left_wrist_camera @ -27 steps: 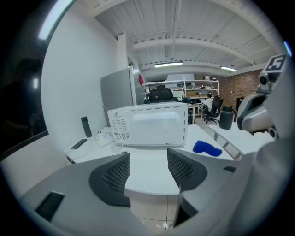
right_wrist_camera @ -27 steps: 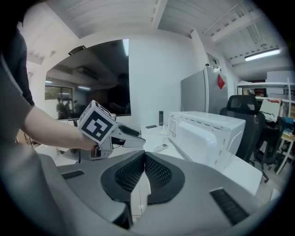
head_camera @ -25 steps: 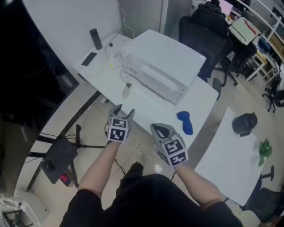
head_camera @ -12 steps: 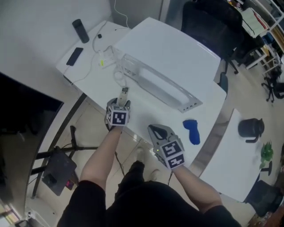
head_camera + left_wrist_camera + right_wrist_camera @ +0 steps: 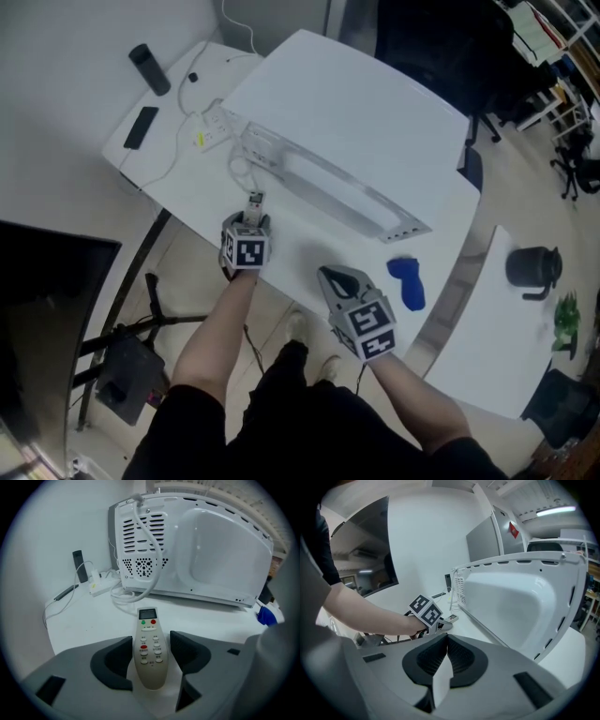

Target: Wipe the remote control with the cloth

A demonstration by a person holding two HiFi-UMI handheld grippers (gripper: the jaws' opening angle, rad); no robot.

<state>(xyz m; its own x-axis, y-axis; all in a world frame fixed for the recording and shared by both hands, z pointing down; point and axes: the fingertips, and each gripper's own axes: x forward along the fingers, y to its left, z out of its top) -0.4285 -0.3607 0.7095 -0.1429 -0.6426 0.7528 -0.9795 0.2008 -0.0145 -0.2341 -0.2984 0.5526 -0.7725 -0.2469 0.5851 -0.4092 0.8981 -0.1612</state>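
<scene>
My left tongs point(image 5: 151, 638) were spread around the remote point(image 5: 148, 654), bottom middle of their view, ready to hold it still. My right tongs point(image 5: 446, 644) were pressed together, empty, the cloth point(image 5: 406, 281) untouched.

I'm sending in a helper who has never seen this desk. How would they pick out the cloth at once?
Start at the big white appliance on the white table. Just off its right end, towards the table's near edge, lies the cloth, a small crumpled lump. It is the only blue thing there; the remote and cables nearby are pale.
</scene>
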